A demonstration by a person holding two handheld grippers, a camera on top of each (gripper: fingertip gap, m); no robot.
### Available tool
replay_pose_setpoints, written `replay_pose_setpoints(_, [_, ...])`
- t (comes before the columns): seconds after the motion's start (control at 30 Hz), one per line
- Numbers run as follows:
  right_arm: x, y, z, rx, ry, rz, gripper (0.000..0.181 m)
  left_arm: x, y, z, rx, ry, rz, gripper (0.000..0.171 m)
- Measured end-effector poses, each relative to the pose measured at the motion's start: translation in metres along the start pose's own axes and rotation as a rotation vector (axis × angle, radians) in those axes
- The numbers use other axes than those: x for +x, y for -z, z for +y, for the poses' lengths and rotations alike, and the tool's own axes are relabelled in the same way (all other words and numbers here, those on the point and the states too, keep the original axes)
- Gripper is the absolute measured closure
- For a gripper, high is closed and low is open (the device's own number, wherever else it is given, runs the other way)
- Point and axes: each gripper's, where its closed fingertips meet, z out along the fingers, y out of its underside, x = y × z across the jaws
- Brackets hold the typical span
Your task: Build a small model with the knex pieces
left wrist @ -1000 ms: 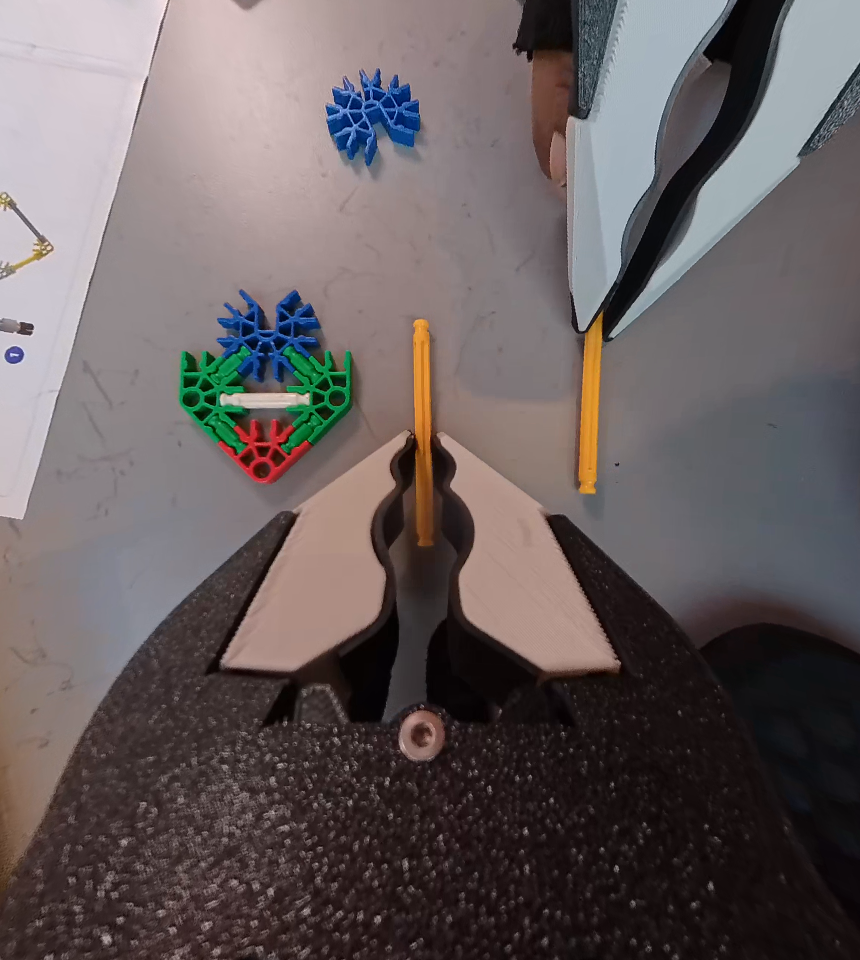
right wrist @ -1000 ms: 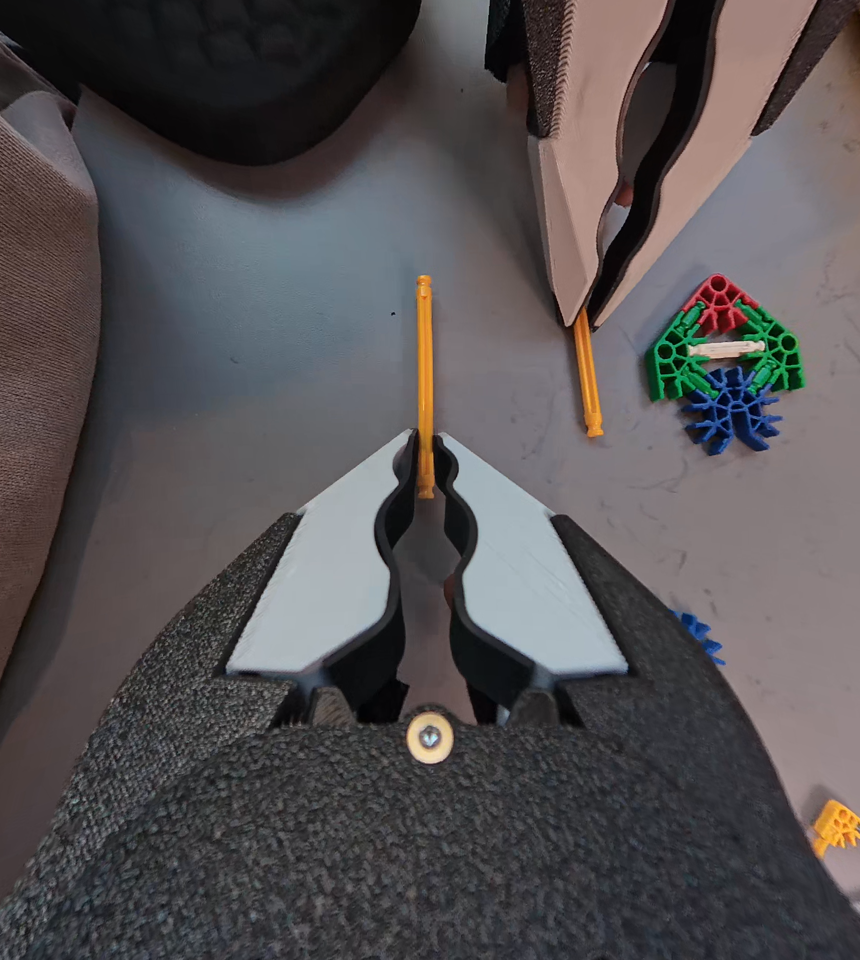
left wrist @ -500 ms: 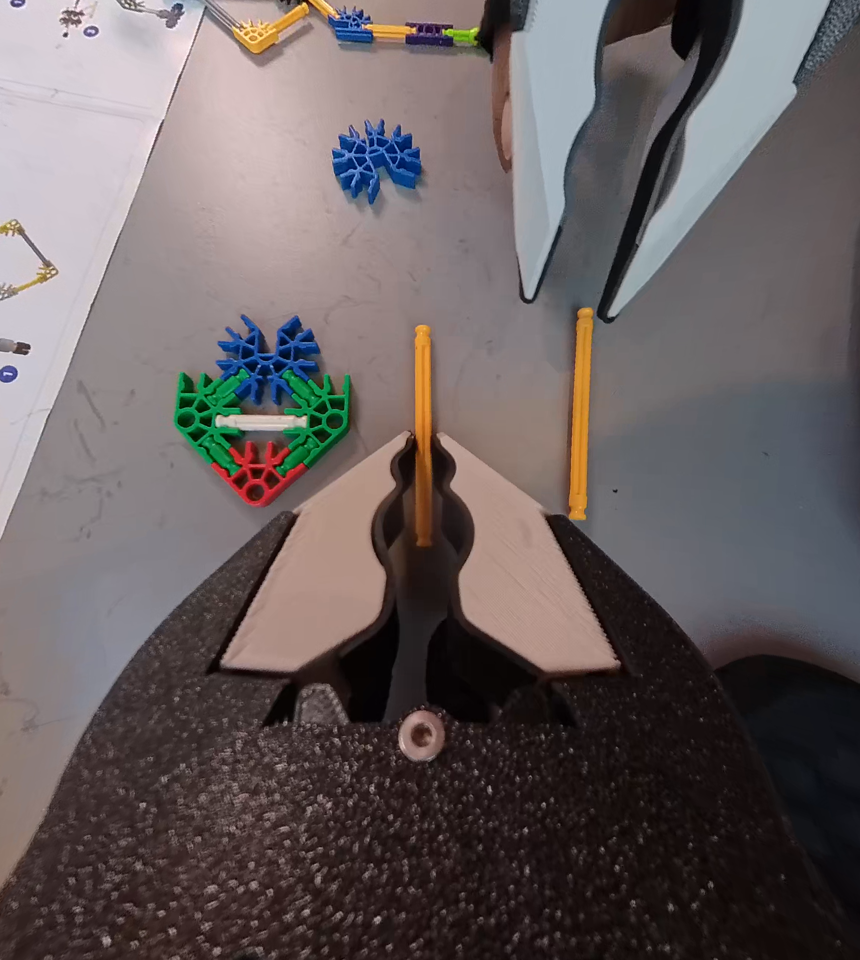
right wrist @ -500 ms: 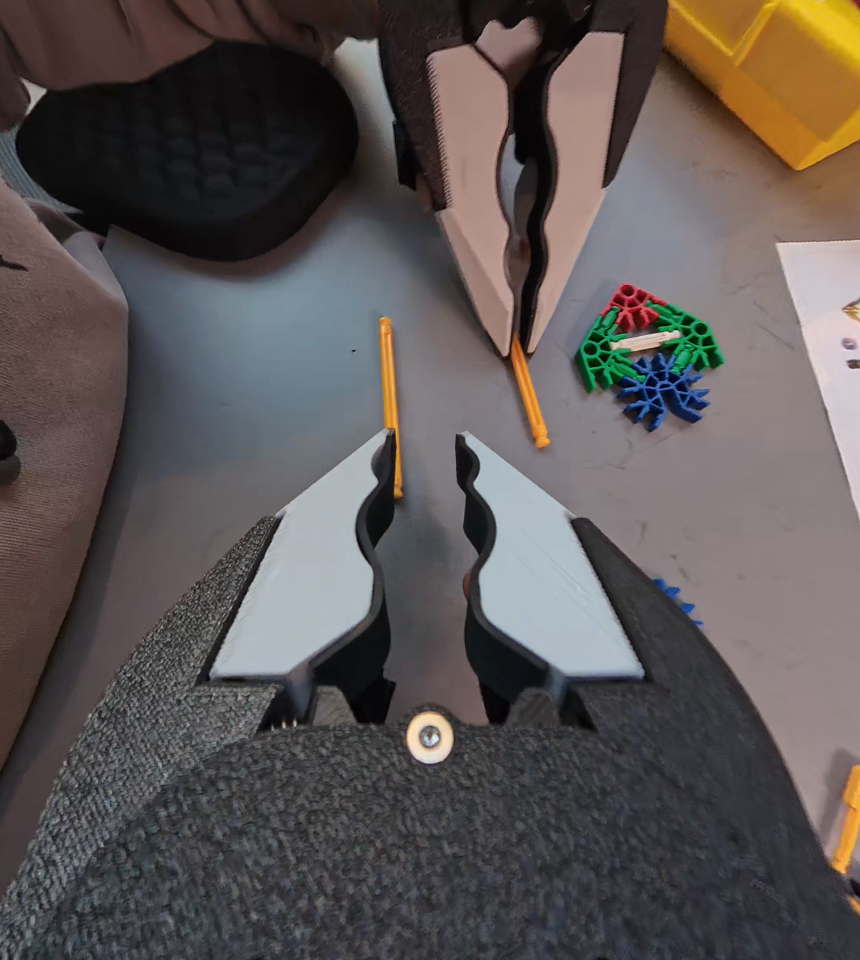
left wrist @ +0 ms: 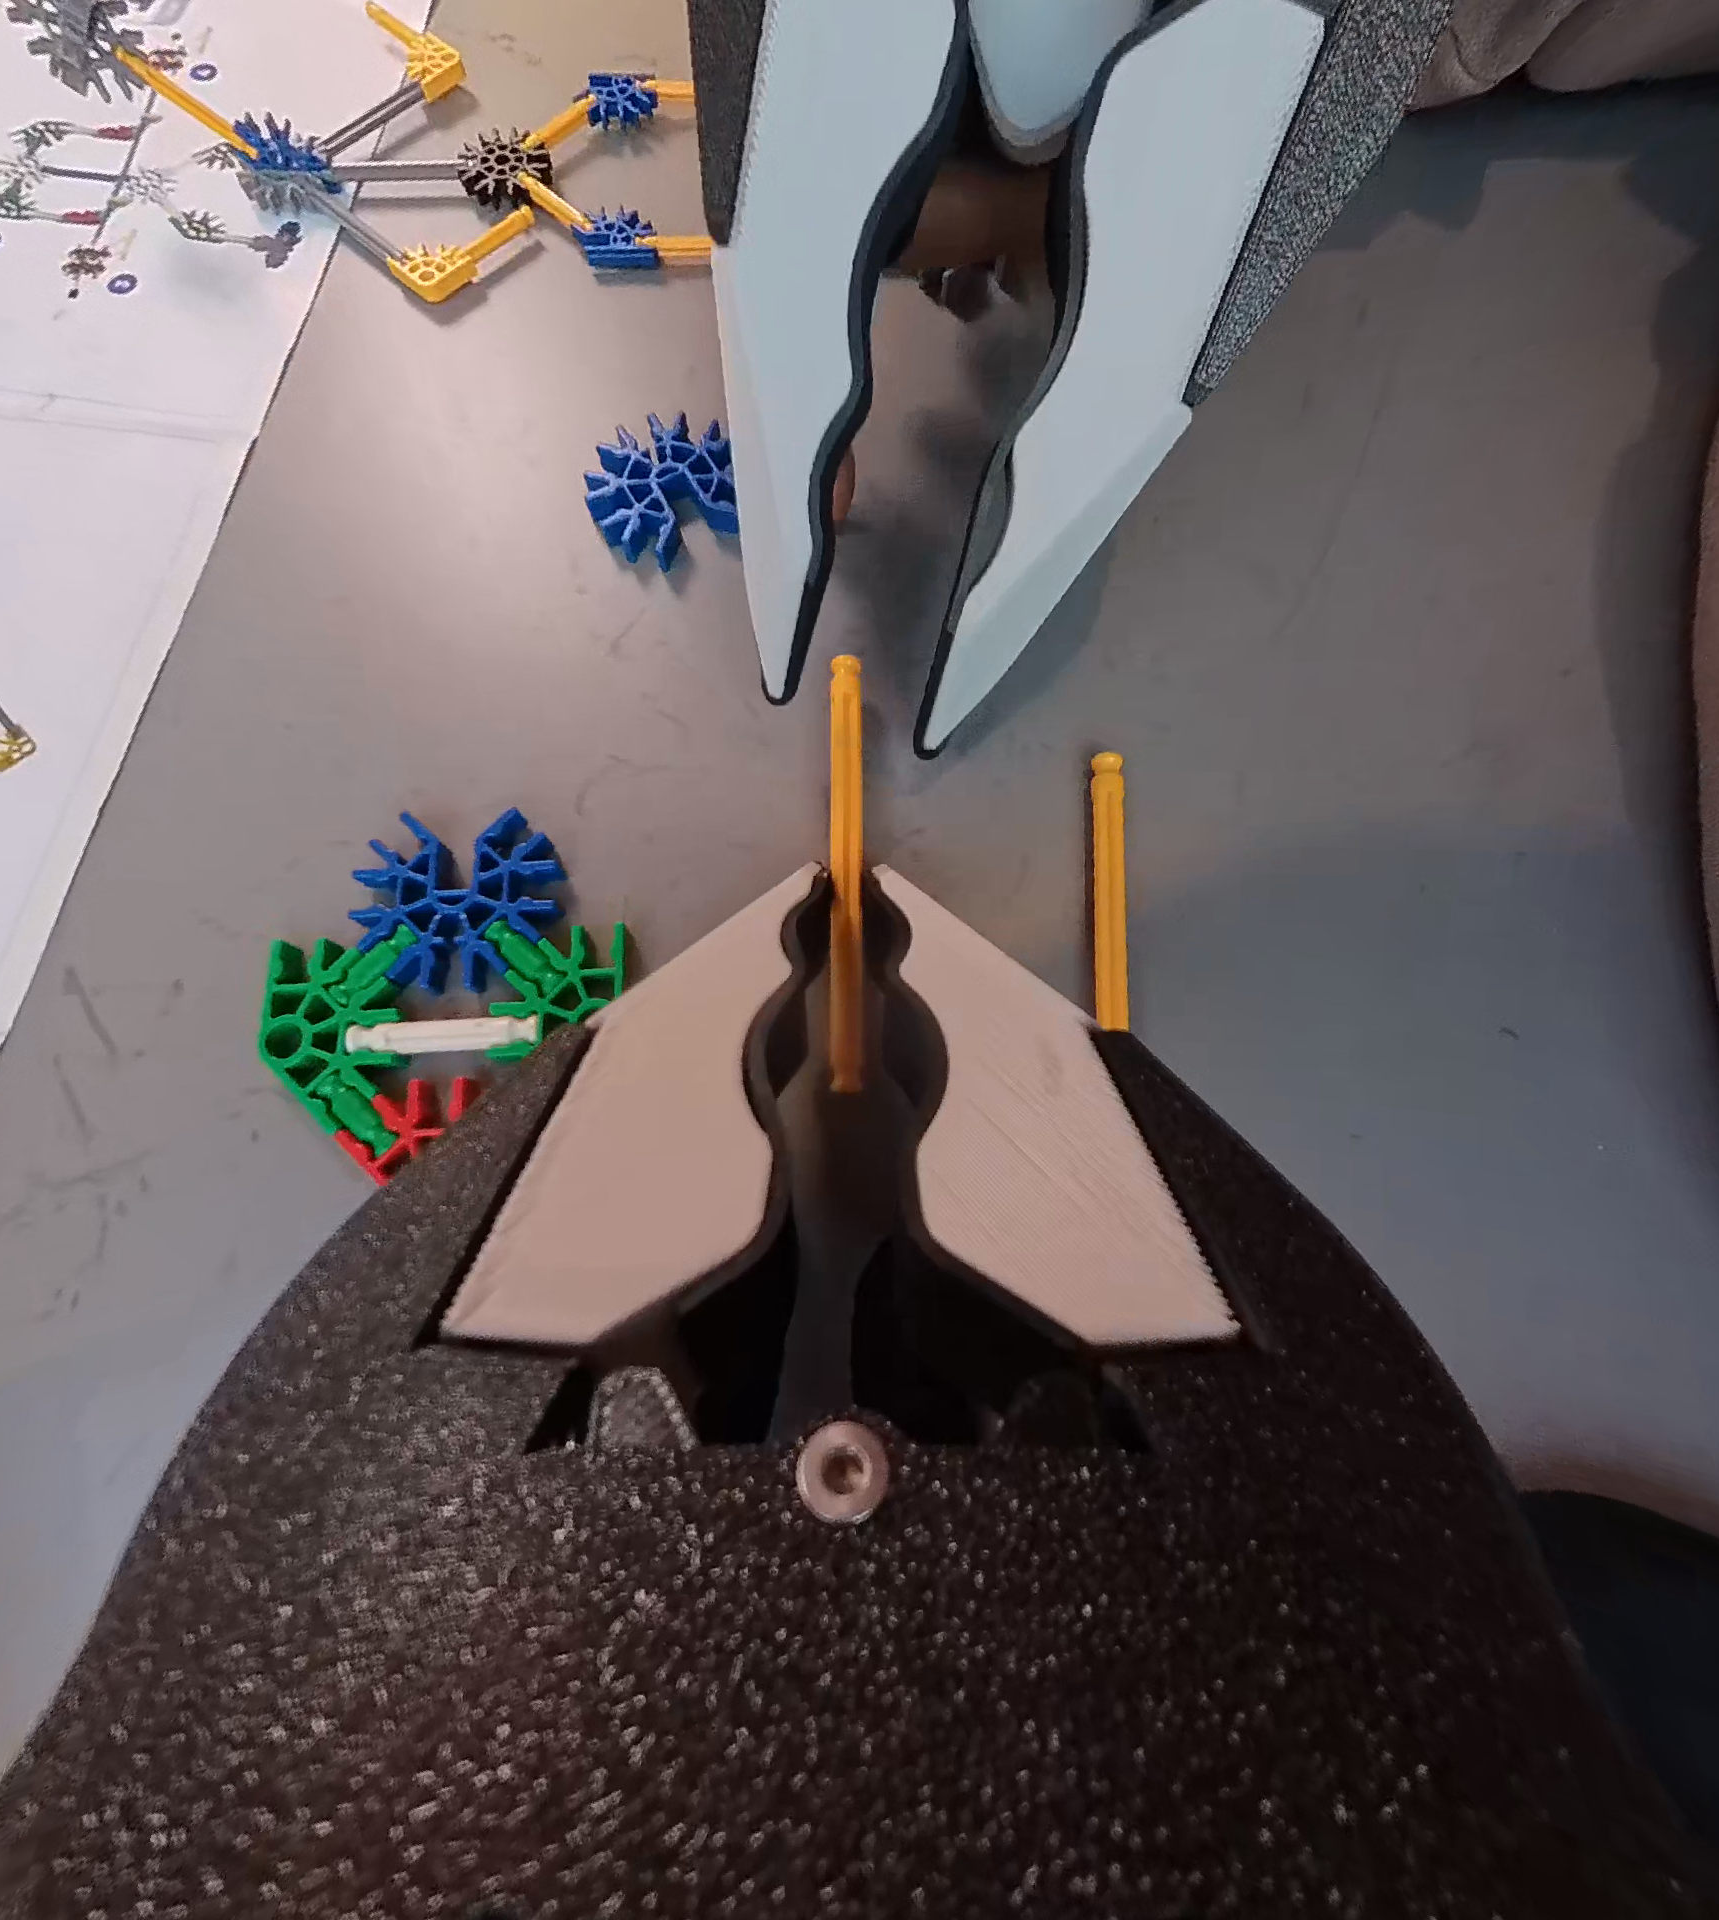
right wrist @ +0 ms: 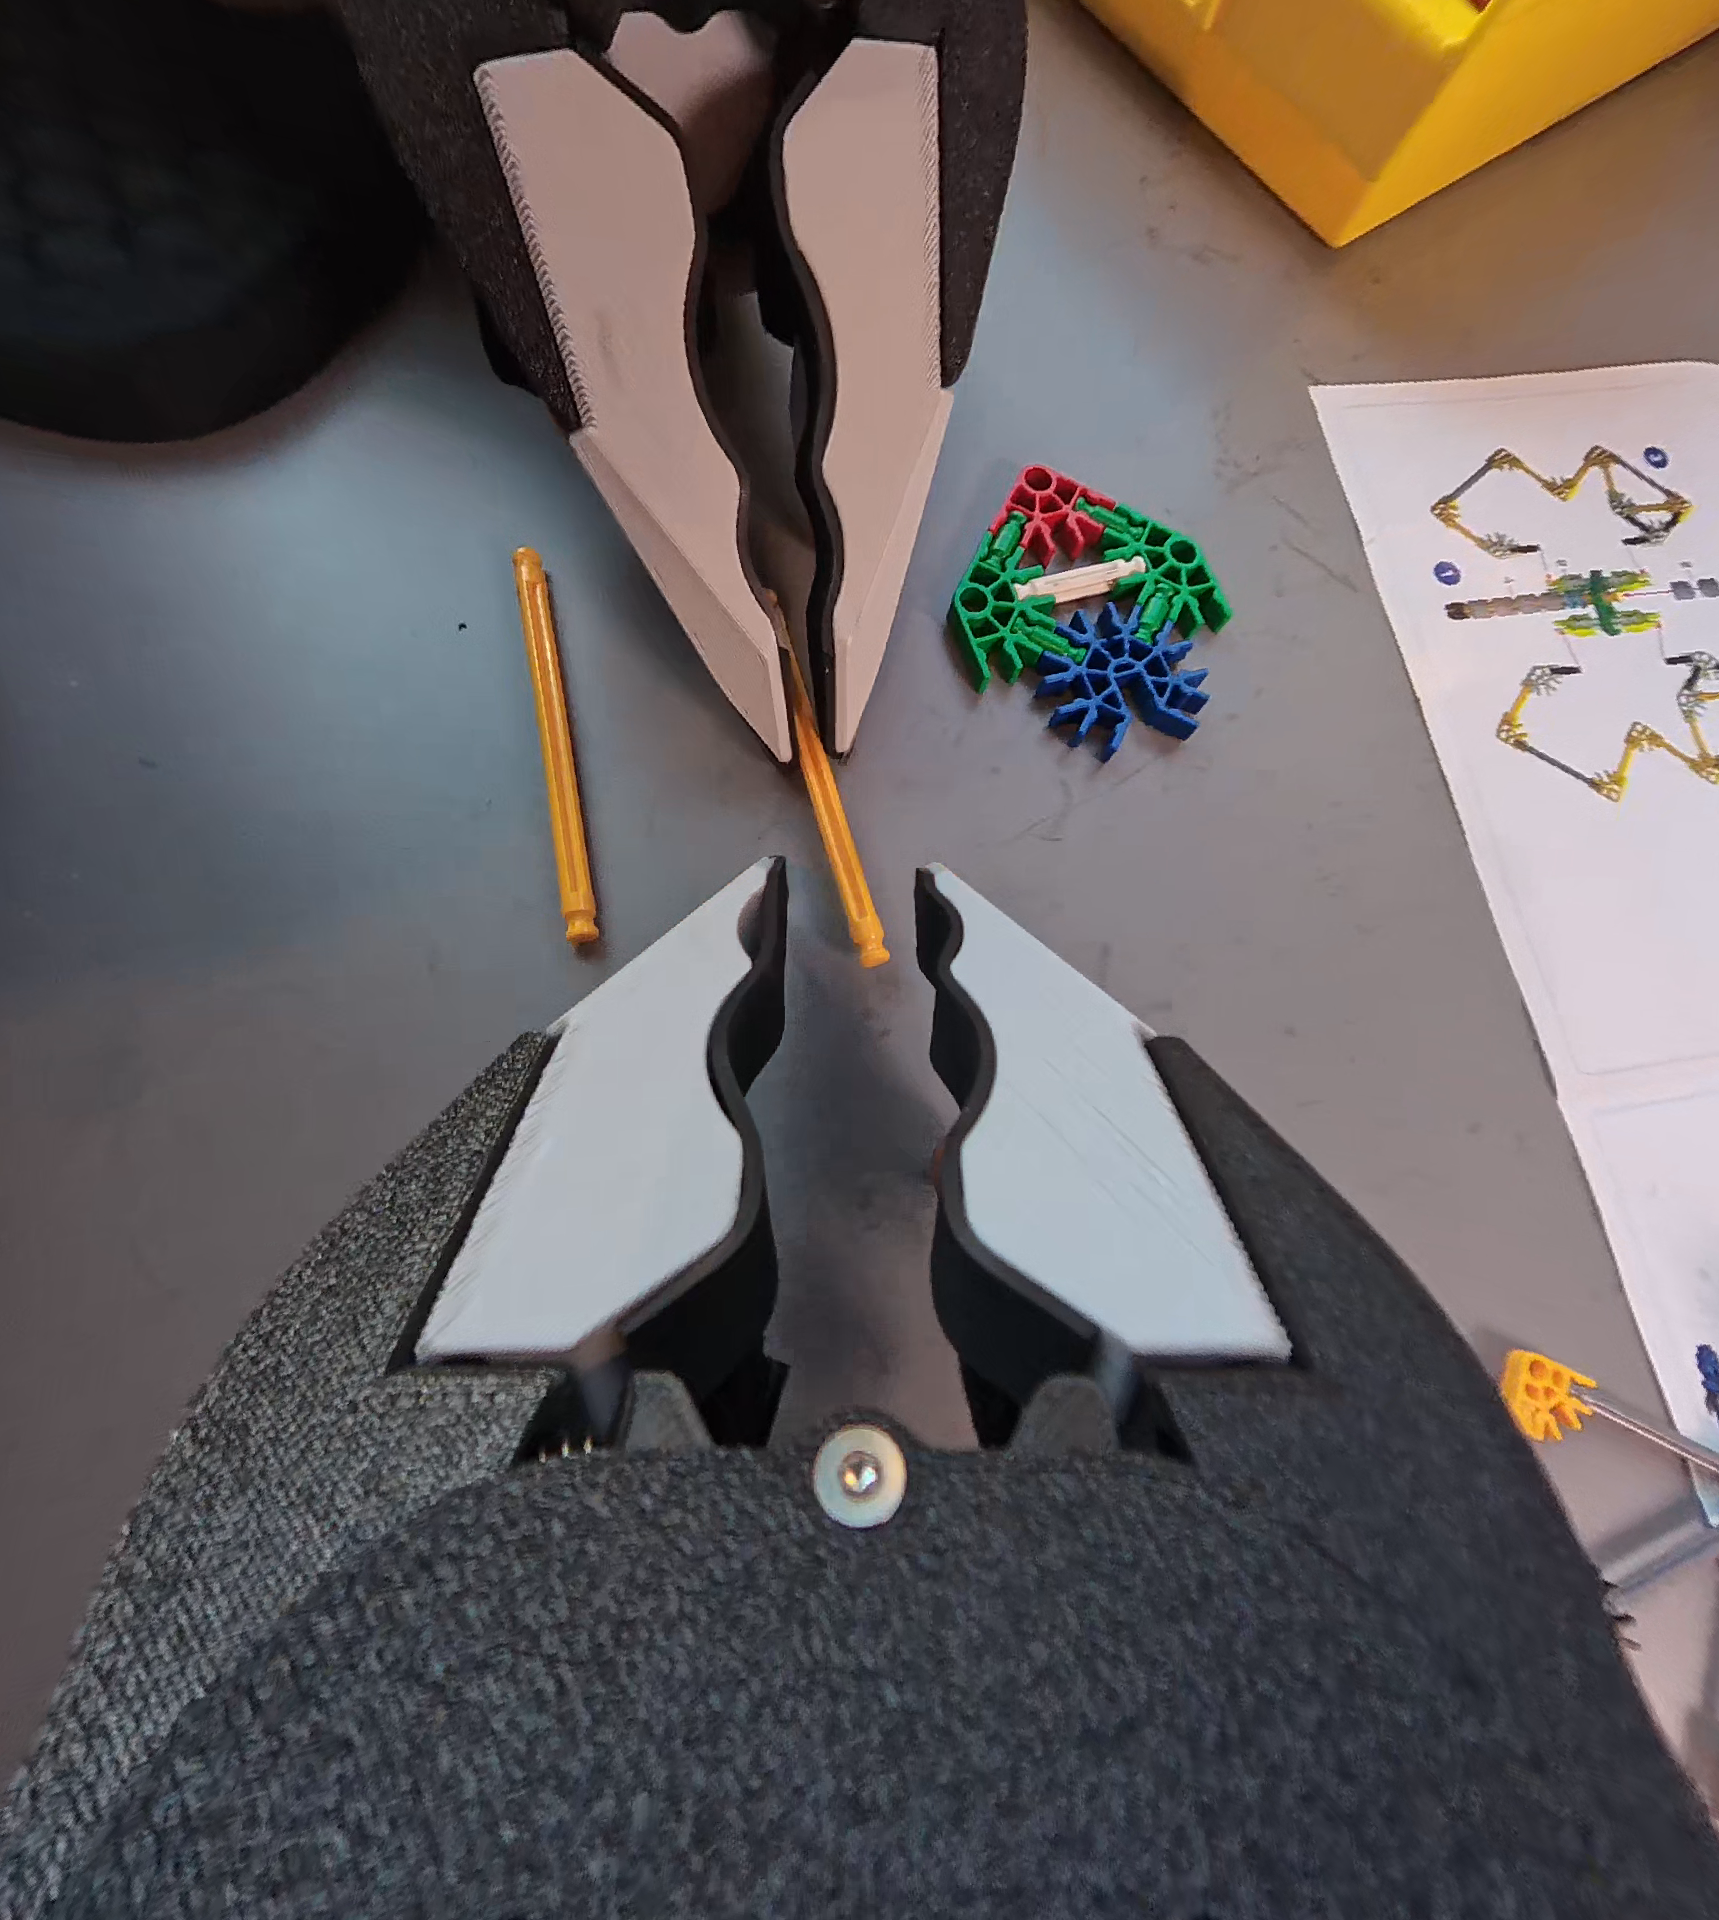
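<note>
Rod (left wrist: pixel 844 790) pinched in left fingers (left wrist: pixel 1031 1122) (right fingers (right wrist: pixel 626 1122) parted).

Instruction sheet (right wrist: pixel 1603 831): white paper on the bench, printed diagrams with small blue round step markers; its writing is too small to read.
Other things: no legible markings.

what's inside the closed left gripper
The left gripper is shut on an orange rod. The rod's far end sticks out past the fingertips; its clamped middle is partly covered.
</note>
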Motion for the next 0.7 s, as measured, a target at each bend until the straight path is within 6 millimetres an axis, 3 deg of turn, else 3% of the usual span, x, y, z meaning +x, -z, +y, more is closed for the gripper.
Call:
replay_pose_setpoints(0.13, [-0.0006, -0.0034, 0.0043, -0.046, 0.034, 0.002, 0.160, 0.0005, -0.0032, -0.0020, -0.002, -0.022, -0.007, 0.166])
replay_pose_setpoints(0.3, [0.0010, -0.0045, 0.0056, -0.075, 0.070, 0.018, 0.176, -0.0005, -0.0038, -0.0029, 0.001, -0.032, -0.021, 0.166])
replay_pose_setpoints(0.7, [-0.0024, -0.0002, 0.0104, -0.107, 0.097, 0.012, 0.177, -0.0091, 0.0033, 0.0005, 0.010, -0.015, -0.058, 0.165])
